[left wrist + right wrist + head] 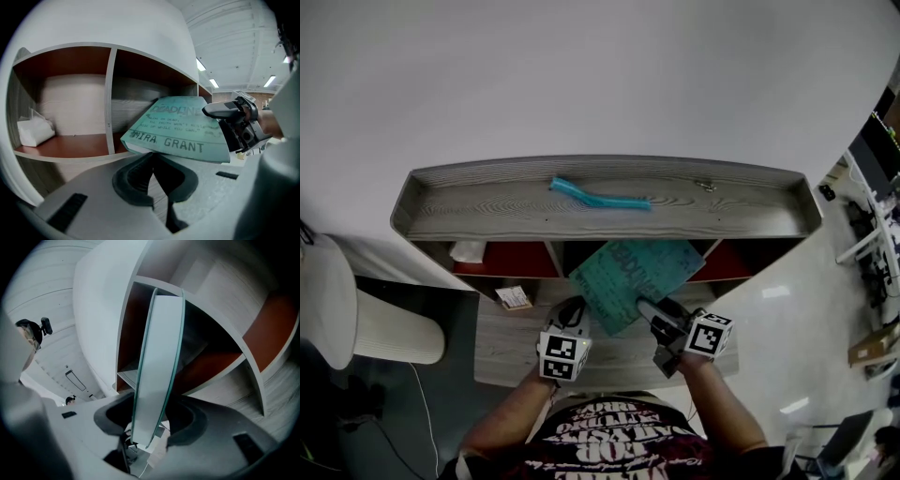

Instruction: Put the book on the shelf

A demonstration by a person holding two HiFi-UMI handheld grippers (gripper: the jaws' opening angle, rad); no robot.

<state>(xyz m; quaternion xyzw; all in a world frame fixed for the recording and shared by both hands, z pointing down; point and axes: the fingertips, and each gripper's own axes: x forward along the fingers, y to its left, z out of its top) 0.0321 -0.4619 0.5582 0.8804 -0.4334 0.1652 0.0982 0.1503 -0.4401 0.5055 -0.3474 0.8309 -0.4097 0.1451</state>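
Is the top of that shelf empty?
No, a blue wavy stick lies along the top of the shelf.

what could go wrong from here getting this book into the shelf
The right gripper holds the book by one near corner only, so it could sag or twist loose. The left gripper looks shut just under the book's edge, not gripping it, so there is little backup. The book lies skewed to the opening, so a corner may catch the divider.
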